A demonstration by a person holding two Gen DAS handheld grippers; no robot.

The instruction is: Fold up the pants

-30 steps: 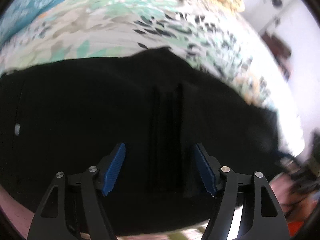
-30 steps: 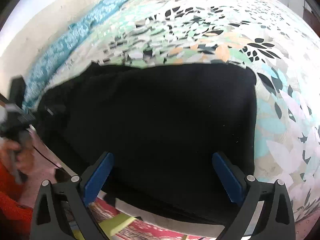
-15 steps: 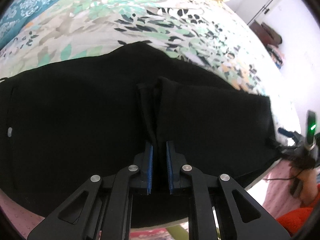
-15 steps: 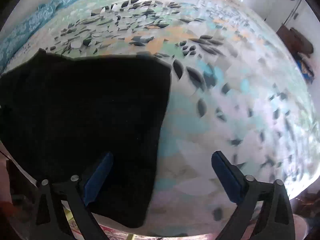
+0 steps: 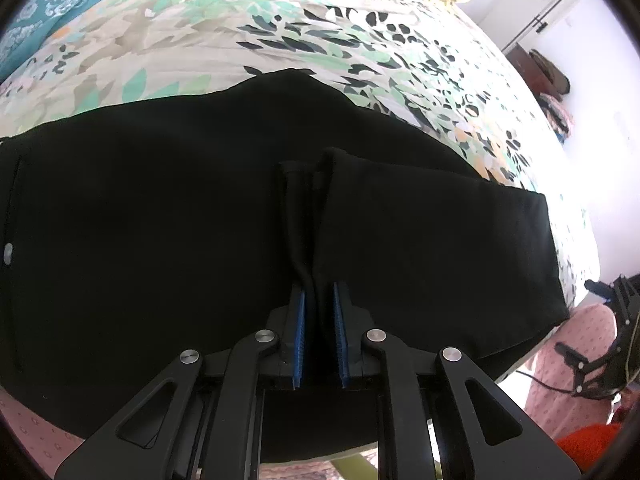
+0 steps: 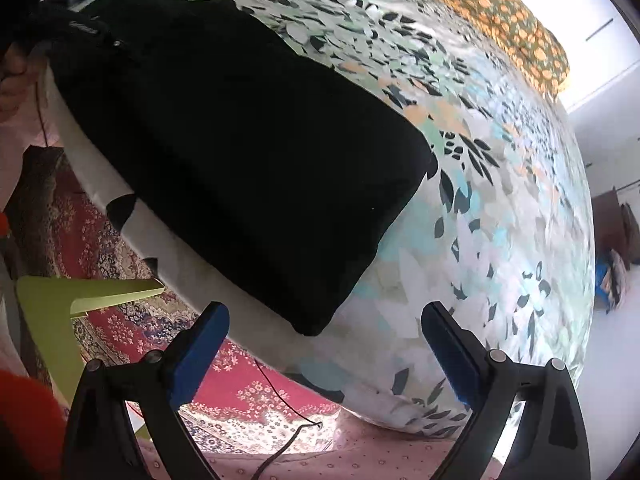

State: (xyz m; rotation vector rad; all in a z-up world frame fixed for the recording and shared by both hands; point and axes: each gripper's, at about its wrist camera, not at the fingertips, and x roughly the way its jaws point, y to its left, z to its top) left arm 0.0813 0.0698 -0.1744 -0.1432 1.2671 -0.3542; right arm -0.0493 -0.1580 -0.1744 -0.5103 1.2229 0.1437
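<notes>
Black pants [image 5: 160,220] lie folded across the near edge of a bed with a leaf-print sheet [image 5: 280,32]. My left gripper [image 5: 319,312] is shut on a raised ridge of the pants' fabric [image 5: 304,208] at the middle of the near edge. In the right wrist view the pants [image 6: 240,152] lie as a long black band along the bed edge, their end near the lower middle. My right gripper [image 6: 324,344] is open and empty, off the bed edge just below that end. It also shows at the far right of the left wrist view [image 5: 612,340].
A patterned pillow [image 6: 500,24] lies at the far end of the bed. A red patterned rug [image 6: 132,320] and a yellow-green stool [image 6: 60,304] are on the floor beside the bed. A thin cable [image 6: 288,404] hangs near the bed edge.
My left gripper closed on a pinch of the pants and holds it. My right gripper swung rightwards along the pants and back off the bed edge, staying open.
</notes>
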